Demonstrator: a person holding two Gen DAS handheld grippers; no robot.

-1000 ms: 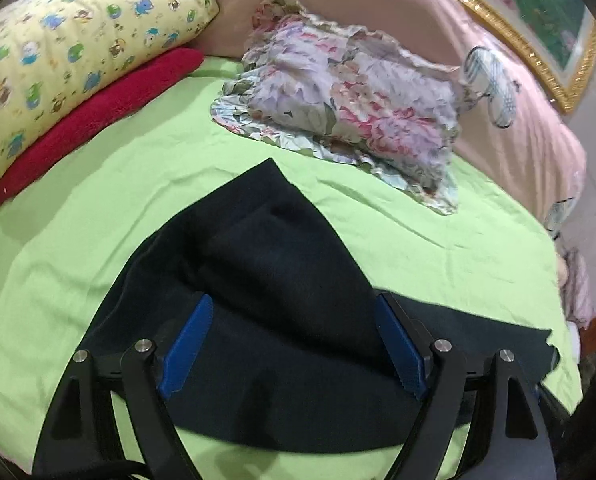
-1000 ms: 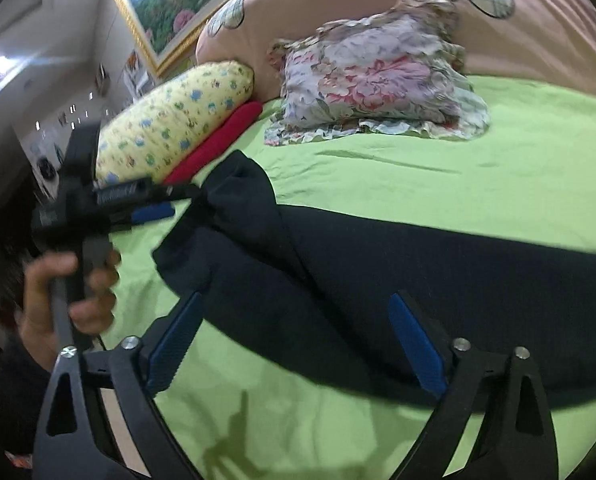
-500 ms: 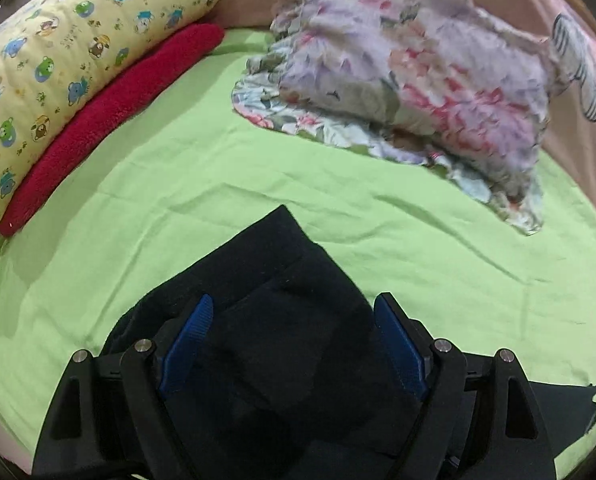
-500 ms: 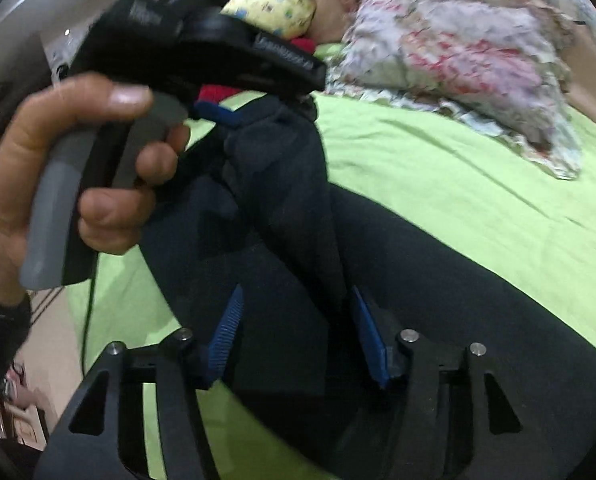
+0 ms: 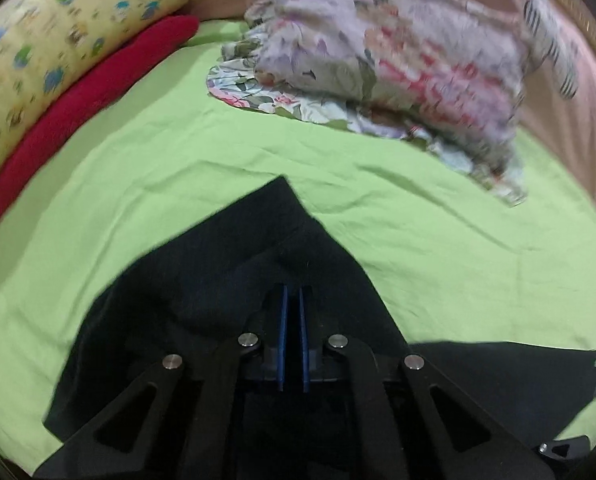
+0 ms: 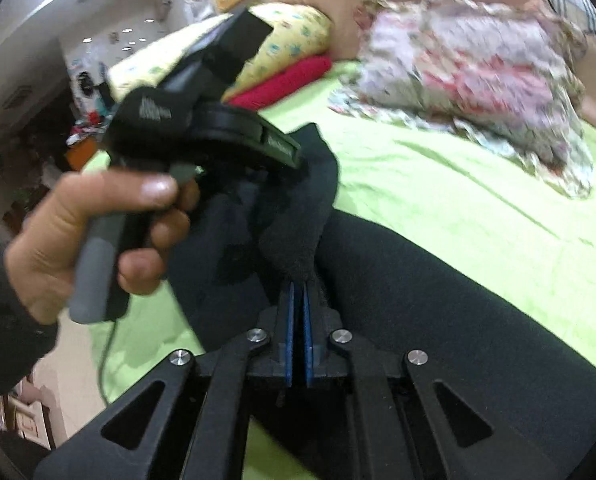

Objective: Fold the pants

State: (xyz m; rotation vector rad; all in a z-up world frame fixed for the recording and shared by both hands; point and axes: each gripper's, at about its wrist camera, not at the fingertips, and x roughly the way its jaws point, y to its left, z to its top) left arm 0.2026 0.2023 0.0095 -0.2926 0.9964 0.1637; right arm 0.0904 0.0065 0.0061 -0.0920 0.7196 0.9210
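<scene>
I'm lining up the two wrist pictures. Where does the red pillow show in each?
Left wrist: the red pillow runs along the left edge, under the yellow printed pillow.
Right wrist: the red pillow is small at upper centre, partly behind the left gripper.
Shared landmark: the floral pillow on the green sheet.

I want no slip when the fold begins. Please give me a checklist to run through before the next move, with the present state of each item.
1. Left gripper shut on pants: ok, jaws just closed on cloth.
2. Right gripper shut on pants: ok, jaws just closed, cloth pinched.
3. Both grips at the same end: ok, close together.
4. Sheet beyond pants free: ok.
5. Floral pillow apart from pants: ok.
6. Far end of pants flat: cannot tell, out of view.
</scene>
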